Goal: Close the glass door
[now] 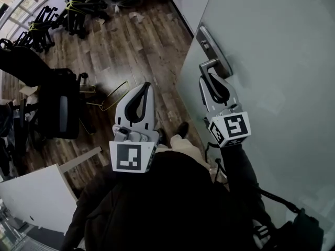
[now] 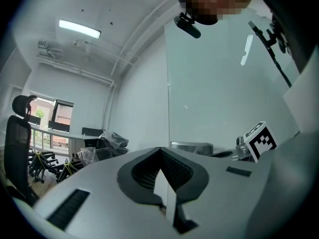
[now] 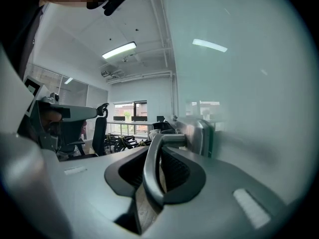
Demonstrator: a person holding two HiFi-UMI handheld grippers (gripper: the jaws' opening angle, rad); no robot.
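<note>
The frosted glass door (image 1: 272,51) fills the right of the head view, with a metal lever handle (image 1: 210,64) on a long lock plate (image 1: 207,42). My right gripper (image 1: 209,78) is shut on that lever just below the plate. In the right gripper view the handle (image 3: 152,173) runs down between the closed jaws of the right gripper (image 3: 162,142). My left gripper (image 1: 145,86) hangs away from the door over the floor, shut with nothing in it; in the left gripper view the left gripper (image 2: 160,151) has its jaws meeting at the tip.
A black office chair (image 1: 57,106) stands at the left, and more chairs (image 1: 47,20) are stacked at the far back. A white desk corner (image 1: 36,197) is at the lower left. A yellow wire frame (image 1: 112,95) lies on the wooden floor (image 1: 146,41).
</note>
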